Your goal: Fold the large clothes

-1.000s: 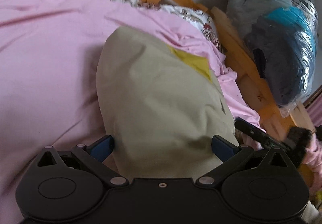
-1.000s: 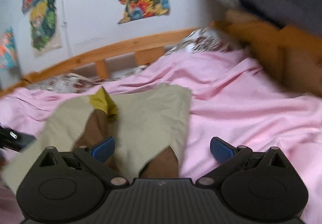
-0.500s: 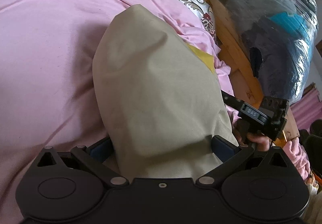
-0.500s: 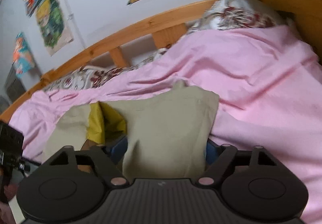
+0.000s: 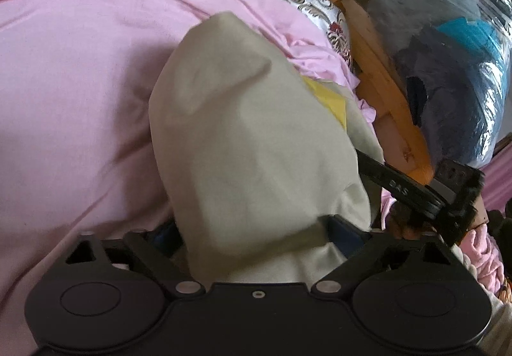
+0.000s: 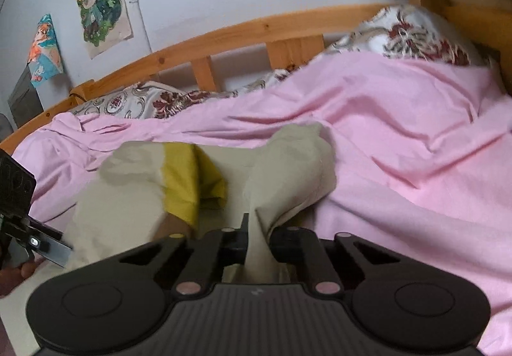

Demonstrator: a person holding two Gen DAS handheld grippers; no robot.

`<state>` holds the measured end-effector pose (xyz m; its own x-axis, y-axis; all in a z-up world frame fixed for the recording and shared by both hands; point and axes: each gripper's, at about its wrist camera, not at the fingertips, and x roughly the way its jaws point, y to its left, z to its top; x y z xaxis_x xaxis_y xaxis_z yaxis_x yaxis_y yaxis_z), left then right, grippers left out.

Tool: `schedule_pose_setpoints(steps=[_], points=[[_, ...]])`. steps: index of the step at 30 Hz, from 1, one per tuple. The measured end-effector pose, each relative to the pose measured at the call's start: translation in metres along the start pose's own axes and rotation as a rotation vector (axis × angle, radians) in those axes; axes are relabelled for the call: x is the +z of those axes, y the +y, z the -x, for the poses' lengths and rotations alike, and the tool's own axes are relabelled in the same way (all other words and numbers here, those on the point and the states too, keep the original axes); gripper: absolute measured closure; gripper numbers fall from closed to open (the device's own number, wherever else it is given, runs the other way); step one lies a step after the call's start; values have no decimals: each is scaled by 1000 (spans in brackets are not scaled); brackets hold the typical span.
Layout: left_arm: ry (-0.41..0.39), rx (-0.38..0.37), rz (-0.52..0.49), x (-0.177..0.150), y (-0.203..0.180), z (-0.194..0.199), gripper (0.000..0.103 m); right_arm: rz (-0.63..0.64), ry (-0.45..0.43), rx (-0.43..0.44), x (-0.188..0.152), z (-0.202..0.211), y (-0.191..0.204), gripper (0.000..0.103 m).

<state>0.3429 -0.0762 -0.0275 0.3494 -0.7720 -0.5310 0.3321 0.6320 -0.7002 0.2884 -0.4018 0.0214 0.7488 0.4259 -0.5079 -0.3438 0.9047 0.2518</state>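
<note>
Beige garment (image 6: 288,170), its yellow lining (image 6: 188,177) showing, lies bunched on the pink bedsheet (image 6: 416,138) near the wooden bed frame (image 6: 224,39). The right tongs (image 6: 256,244) are pinched tight on a fold of it. The left tongs (image 5: 252,237) stand wide with cloth draped between them, not clamped. To do this well, I judge the left should close on its own edge before both lift together, keeping the fabric taut so the fold lands flat. Half a second ago the right tongs were still wide around the cloth; they have since closed, while the left has stayed wide.
</note>
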Motion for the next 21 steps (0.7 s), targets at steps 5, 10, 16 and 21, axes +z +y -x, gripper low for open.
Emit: schedule_pose_setpoints(steps=[5, 10, 16, 21], points=[[-24, 3, 49, 1, -4, 15, 39, 46, -41, 21, 13, 25, 32, 97], [-40, -31, 121, 4, -6, 39, 47, 17, -105, 69, 36, 57, 59, 97], [-85, -18, 111, 25, -16, 96, 48, 6, -163, 150, 68, 79, 96, 97], [-85, 75, 85, 58, -10, 147, 47, -75, -202, 246, 97, 66, 119, 97]])
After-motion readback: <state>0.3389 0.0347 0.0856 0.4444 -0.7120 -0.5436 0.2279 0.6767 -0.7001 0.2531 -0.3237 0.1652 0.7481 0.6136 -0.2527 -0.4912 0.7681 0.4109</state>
